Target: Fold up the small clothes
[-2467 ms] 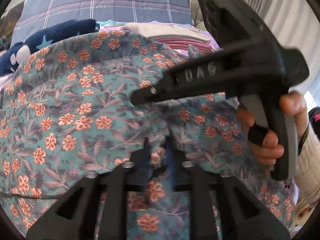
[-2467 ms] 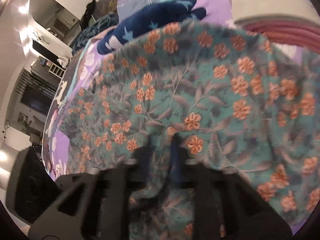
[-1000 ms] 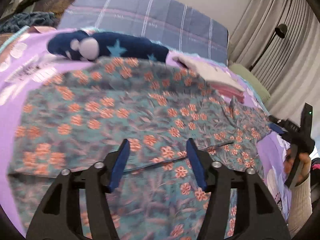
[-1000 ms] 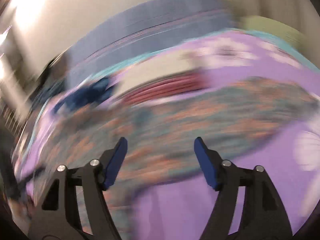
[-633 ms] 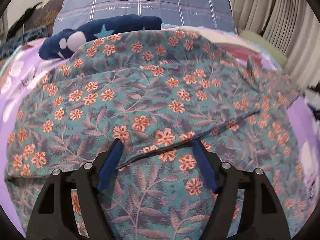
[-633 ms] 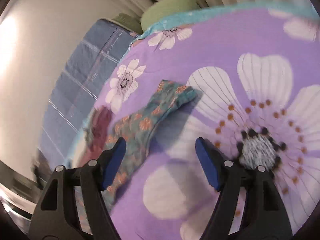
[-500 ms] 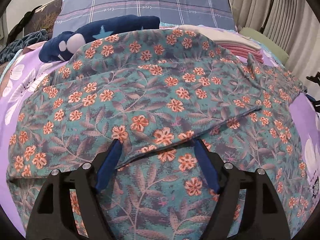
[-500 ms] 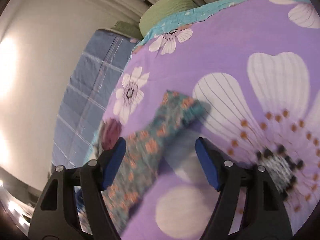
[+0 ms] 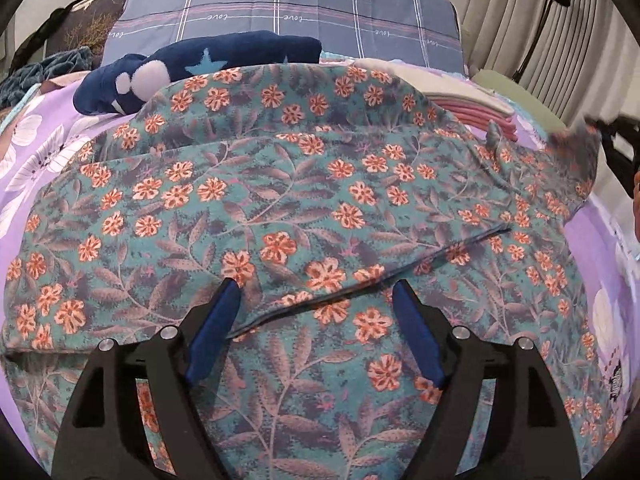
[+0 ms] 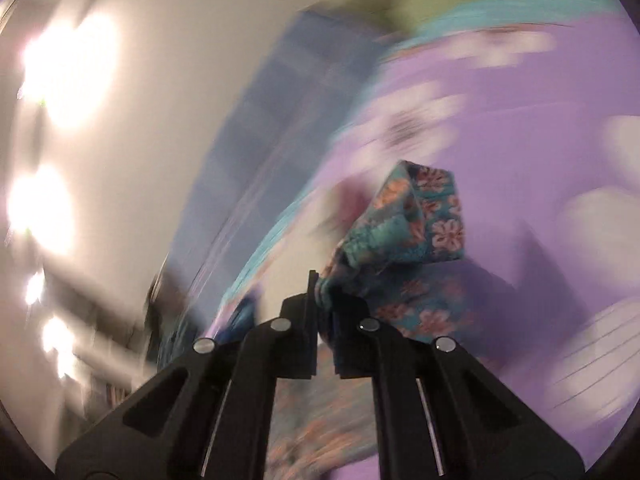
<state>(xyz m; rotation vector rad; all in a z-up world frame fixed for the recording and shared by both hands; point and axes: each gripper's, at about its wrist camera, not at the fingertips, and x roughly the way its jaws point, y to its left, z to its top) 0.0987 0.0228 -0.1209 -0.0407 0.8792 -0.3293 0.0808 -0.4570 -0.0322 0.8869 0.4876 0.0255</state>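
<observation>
The left gripper (image 9: 314,312) is released: its two blue-padded fingers (image 9: 212,332) stand wide apart, holding nothing, directly above the near part of the floral garment (image 9: 304,200). A folded edge of the cloth runs diagonally between the fingers, from lower left to upper right.

The right gripper (image 10: 323,332) is clenched on a corner of the same floral garment (image 10: 420,216). The cloth is pinched between the nearly closed fingers and rises bunched above the fingertips. In the left wrist view this corner is lifted at the far right edge. The right wrist view is heavily motion-blurred.

The garment, teal with orange flowers, lies spread across the bed's purple sheet (image 9: 596,240), which carries a white flower print. Beyond the garment's far edge lies a navy plush toy (image 9: 200,64) with a pale star. To its right sits a stack of folded clothes (image 9: 468,104), cream over pink. Behind both stands a blue plaid pillow (image 9: 288,8). Grey curtains (image 9: 520,20) hang at the upper right.
</observation>
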